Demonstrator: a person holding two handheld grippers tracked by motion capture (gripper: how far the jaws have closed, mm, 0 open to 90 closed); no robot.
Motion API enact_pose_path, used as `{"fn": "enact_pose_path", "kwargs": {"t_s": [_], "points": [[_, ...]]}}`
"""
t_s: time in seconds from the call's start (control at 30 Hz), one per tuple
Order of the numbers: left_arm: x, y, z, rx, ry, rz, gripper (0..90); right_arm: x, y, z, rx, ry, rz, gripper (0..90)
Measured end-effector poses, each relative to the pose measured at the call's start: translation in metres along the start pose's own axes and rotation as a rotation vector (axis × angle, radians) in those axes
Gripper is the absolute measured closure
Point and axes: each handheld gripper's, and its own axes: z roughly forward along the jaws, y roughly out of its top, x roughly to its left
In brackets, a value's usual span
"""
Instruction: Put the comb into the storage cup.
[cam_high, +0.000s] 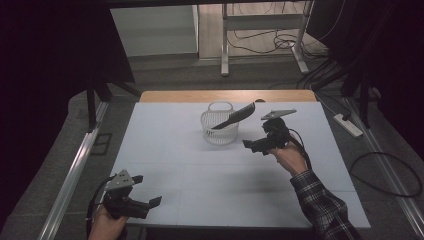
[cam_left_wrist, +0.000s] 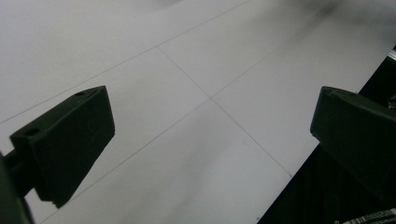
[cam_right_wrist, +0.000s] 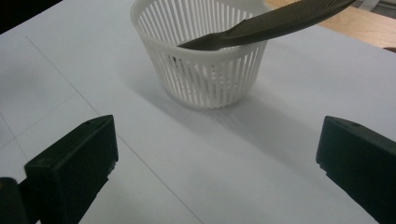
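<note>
White table (cam_high: 210, 185) with faint lines stands on grey floor (cam_high: 165, 77).

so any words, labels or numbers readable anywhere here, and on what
None can be read.
The white basket, the dark comb in it and the white table carry no visible print.
A pale strip at the bottom right of the left gripper view is too blurred to read.

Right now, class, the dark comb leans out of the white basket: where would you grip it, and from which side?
Grip the comb on its toothed upper end, which sticks out past the rim of the basket towards the right gripper. Come from that right side with open jaws. The narrow handle end lies down inside the basket, so the wall probably blocks a grasp there.
</note>
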Motion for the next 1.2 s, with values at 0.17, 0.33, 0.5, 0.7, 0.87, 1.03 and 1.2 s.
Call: {"fn": "enact_pose_path", "kwargs": {"t_s": [0.17,0.33,0.5,0.7,0.87,1.03,1.2], "points": [[0.000,0.000,0.000,0.002,0.000,0.004,0.0,0.002,-0.003,-0.002,0.000,0.004,-0.002,0.0],[0.000,0.000,0.000,0.004,0.003,0.005,0.0,0.004,-0.006,-0.006,-0.002,0.011,-0.001,0.0],[-0.001,0.000,0.000,0.008,0.003,0.007,0.0,0.006,-0.008,-0.009,0.010,0.011,0.019,0.0],[0.000,0.000,0.000,0.007,0.002,0.006,0.0,0.010,-0.011,-0.012,0.013,0.003,0.003,0.0],[0.000,0.000,0.000,0.008,0.001,0.009,0.0,0.012,-0.012,-0.014,0.011,0.005,0.004,0.0],[0.000,0.000,0.000,0.006,0.001,0.008,0.0,0.012,-0.017,-0.014,0.016,0.011,-0.003,0.0],[0.000,0.000,0.000,0.006,0.001,0.008,0.0,0.014,-0.020,-0.015,0.017,0.010,-0.013,0.0]]}}
